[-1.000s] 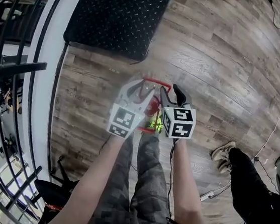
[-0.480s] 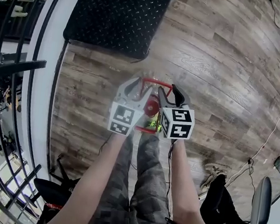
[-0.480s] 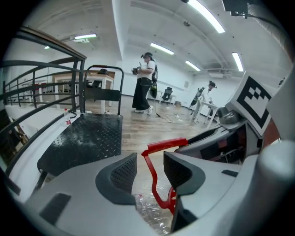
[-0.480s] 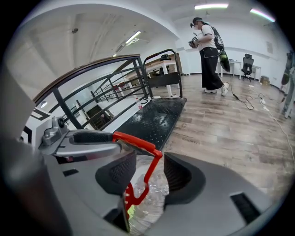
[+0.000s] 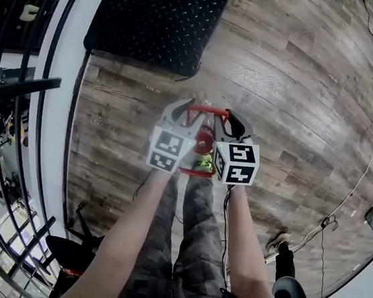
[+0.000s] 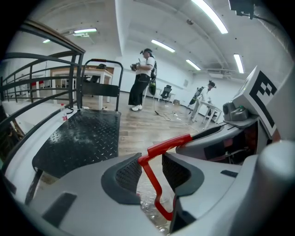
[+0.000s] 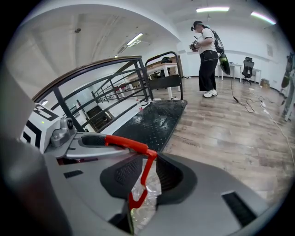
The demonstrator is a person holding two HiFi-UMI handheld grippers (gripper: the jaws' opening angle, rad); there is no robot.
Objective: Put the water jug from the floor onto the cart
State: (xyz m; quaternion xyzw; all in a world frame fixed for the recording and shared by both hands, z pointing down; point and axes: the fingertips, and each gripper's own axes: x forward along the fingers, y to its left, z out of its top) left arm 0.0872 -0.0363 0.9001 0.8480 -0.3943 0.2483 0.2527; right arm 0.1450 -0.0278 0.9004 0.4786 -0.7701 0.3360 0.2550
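Red handle [image 5: 205, 111] of the water jug [image 5: 203, 141], shown in the head view with a gripper set on it from either side. The jug stands on the wooden floor [image 5: 301, 91] just ahead of the person's legs [image 5: 188, 246]. It is clear of the black diamond-plate cart [image 5: 155, 20], which lies farther ahead beside a dark railing [image 5: 18, 90]. Left gripper [image 5: 186, 108]: in the left gripper view its jaws straddle one upright leg of the handle. They have just been closing a little and stand partly apart; the handle lies against one pad with a gap to the other, so no grip is made. Right gripper [image 5: 234, 120]: in the right gripper view its jaws have just been closing and sit narrowly on the other upright leg, a pad against each face. Clear crinkled plastic of the jug's body shows below the jaws in both gripper views. Another person [image 6: 144, 78] stands on the floor beyond the cart.
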